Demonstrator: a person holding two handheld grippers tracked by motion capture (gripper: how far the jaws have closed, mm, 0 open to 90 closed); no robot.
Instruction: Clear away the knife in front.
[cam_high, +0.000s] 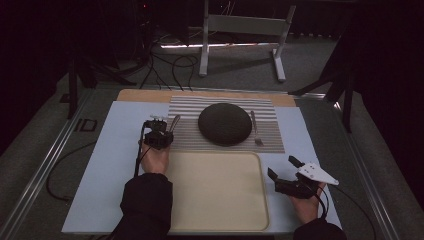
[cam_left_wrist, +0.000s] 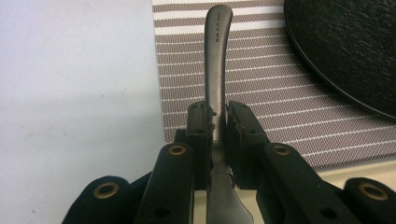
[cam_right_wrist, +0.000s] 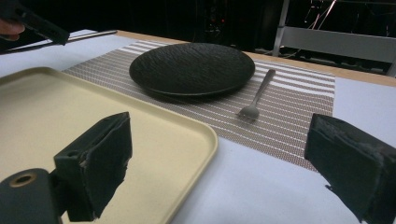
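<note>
Left gripper (cam_left_wrist: 218, 122) clamps knife (cam_left_wrist: 217, 56); stamp unreadable.

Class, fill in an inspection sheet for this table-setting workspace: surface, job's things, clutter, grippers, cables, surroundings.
Surface: pale blue table with a striped placemat and a beige tray.
Job's things: metal utensil, blade edge-up, over the placemat's left edge; black plate; fork to the right of the plate.
Clutter: nothing seen.
Grippers: left gripper shut on the utensil; right gripper open, right of the tray.
Cables: one from each gripper; more on the floor.
Surroundings: dark room, grey stand behind.
</note>
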